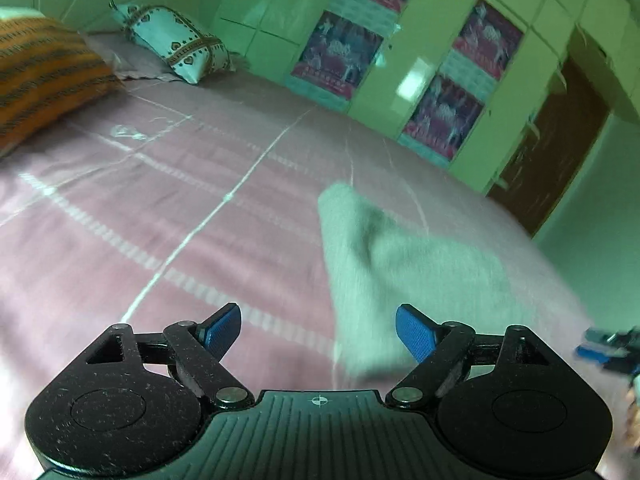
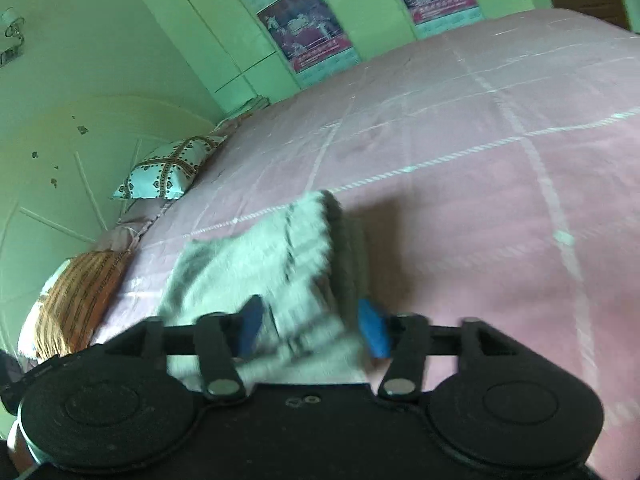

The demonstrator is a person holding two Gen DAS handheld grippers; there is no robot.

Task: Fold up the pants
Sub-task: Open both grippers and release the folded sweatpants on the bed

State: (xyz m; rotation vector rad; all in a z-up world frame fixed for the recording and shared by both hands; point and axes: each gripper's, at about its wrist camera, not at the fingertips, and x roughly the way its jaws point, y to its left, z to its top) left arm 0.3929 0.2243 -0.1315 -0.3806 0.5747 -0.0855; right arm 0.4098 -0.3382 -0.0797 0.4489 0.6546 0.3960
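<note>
Left wrist view: the left gripper (image 1: 318, 332) has its blue fingers (image 1: 414, 338) spread wide, with nothing between them, above the pink bed (image 1: 160, 208).
Pants in left wrist view: the grey pants (image 1: 400, 264) lie on the bed in a folded heap, at about 1 o'clock from the left gripper; the near edge of the cloth reaches down beside the right finger, and blur hides whether they touch.
Right gripper in left wrist view: a small blurred part of the right gripper (image 1: 610, 350) shows at the 3 o'clock edge, past the pants.
Right wrist view: the right gripper (image 2: 314, 330) has its fingers (image 2: 374, 332) spread apart; the pants (image 2: 260, 264) lie under and between them, but the fingers do not pinch the cloth.
Pants in right wrist view: the heap stretches from the gripper toward 11 o'clock and rests on the bed.
Pillows: an orange striped pillow (image 1: 44, 80) and a white patterned pillow (image 1: 176, 42) lie at the head of the bed, well apart from the pants.
Background: green wardrobe doors (image 1: 416, 56) with posters stand behind the bed.
</note>
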